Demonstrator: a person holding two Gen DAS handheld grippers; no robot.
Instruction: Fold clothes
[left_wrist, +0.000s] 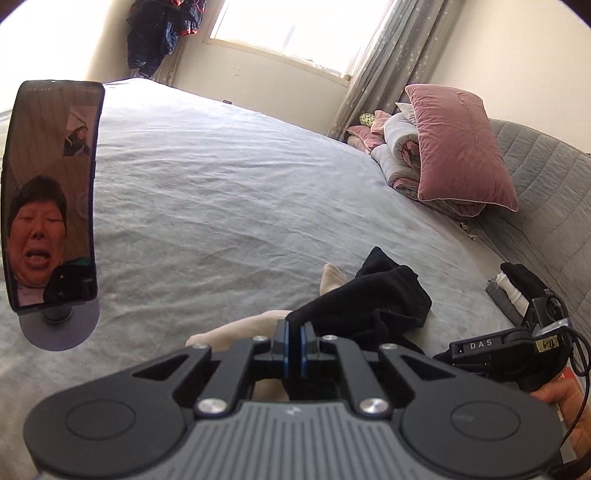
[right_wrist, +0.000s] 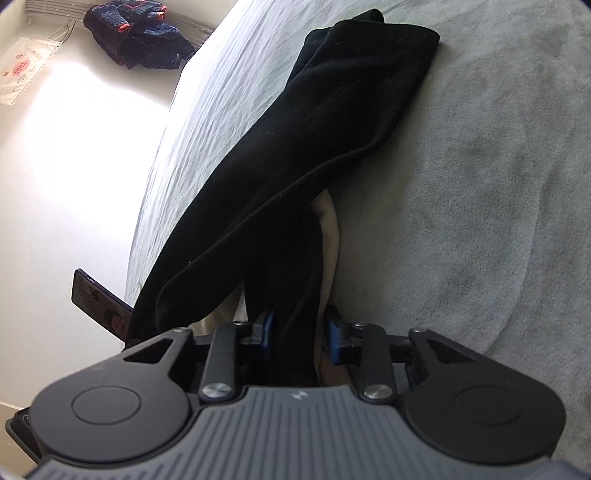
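A black garment (left_wrist: 373, 299) lies bunched on the grey bed sheet (left_wrist: 221, 192), over a beige garment (left_wrist: 236, 330). My left gripper (left_wrist: 294, 334) is shut at the near edge of the two garments; whether cloth is pinched is hidden. In the right wrist view the black garment (right_wrist: 295, 155) stretches long away from me, with the beige cloth (right_wrist: 328, 229) under it. My right gripper (right_wrist: 301, 334) has its blue pads on either side of a black fold and holds it. The right gripper also shows in the left wrist view (left_wrist: 517, 339) at the right.
A phone on a stand (left_wrist: 51, 199) stands on the bed at the left. A pink pillow (left_wrist: 461, 147) and folded quilts (left_wrist: 402, 162) lie at the far right by the grey headboard (left_wrist: 546, 192). Dark clothes (left_wrist: 162, 29) hang by the window.
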